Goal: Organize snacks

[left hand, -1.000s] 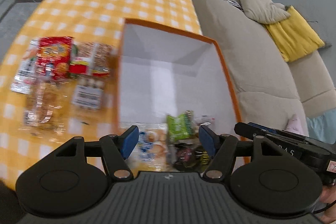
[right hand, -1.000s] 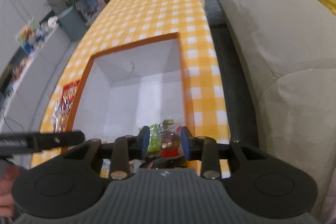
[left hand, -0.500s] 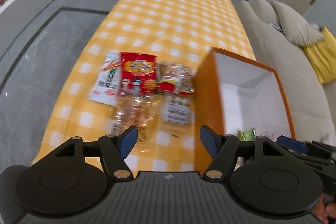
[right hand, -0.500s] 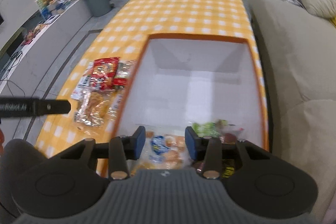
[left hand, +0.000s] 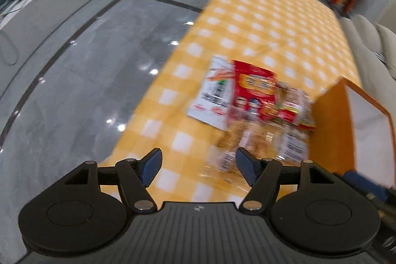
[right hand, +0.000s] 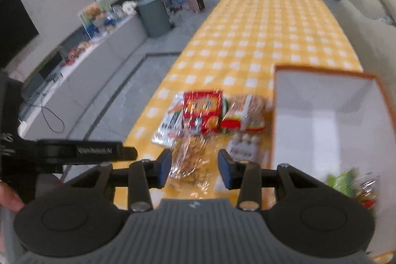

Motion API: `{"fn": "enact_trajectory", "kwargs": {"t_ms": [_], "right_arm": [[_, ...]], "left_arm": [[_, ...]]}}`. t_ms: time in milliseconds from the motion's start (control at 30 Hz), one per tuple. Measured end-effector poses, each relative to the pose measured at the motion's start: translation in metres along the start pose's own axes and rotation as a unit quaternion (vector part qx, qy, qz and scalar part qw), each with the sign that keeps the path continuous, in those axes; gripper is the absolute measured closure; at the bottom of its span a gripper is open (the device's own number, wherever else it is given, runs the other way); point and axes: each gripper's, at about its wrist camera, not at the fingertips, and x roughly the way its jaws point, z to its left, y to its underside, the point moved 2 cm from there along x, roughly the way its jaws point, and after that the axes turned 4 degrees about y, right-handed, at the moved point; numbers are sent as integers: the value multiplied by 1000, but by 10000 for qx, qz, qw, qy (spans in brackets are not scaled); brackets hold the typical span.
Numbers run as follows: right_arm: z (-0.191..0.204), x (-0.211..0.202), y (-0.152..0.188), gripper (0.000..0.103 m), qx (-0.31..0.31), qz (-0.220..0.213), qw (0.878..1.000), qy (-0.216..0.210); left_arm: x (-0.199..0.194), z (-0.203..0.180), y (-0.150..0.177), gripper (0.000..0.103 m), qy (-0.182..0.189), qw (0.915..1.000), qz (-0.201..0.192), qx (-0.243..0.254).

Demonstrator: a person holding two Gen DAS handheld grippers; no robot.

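Both jaws gape empty; the clear snack bag [right hand: 190, 160] looks light, crinkly, probably slippery: pinch its sealed edge.

Snack packs [right hand: 198, 115] are shiny crinkly plastic film beside the box [right hand: 329, 120], which looks like matt white card inside. Worktop [right hand: 259, 36] wears checked cloth; floor [left hand: 86, 71] is glossy stone.

Both fisheye views looked forward and down from above the near end of the yellow-and-white checked table [left hand: 272, 24] — the left wrist's from the floor side, angled rightward; the right wrist's set nearer the orange-rimmed white box [right hand: 329, 120]. They shared the blurred snack packets [left hand: 255, 95] [right hand: 203, 113] beside that box [left hand: 331, 128].
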Motion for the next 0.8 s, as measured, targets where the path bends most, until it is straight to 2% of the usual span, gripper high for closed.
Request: {"fn": "enact_trajectory", "kwargs": {"t_ms": [100,267,333,433,600,700,800], "right_arm": [[16,32,6,57,123,213,9997,40],[33,74,18,23,-53,195,9995,225],[35,92,24,21,-27,188,9993,317],[34,117,27,8,157,223,9987,428],[42,157,35,8,298,248,9963,772],[48,178,39,6,195,190,9913,1288],[54,191,40,3,94,108,9895,1441]], "left_arm": [[9,11,-2,23,-1,9999,21,-110],[18,22,-5,24,91,9996,43,-270],[20,25,-7,24,28,9997,19,-259],[26,34,-9,24,-131,9992,57,-377],[38,53,-9,24,-233,9967,246,-735],[39,59,-10,24,-287,9960,251,-813],[39,60,-11,24,-211,9957,228,-875]]}}
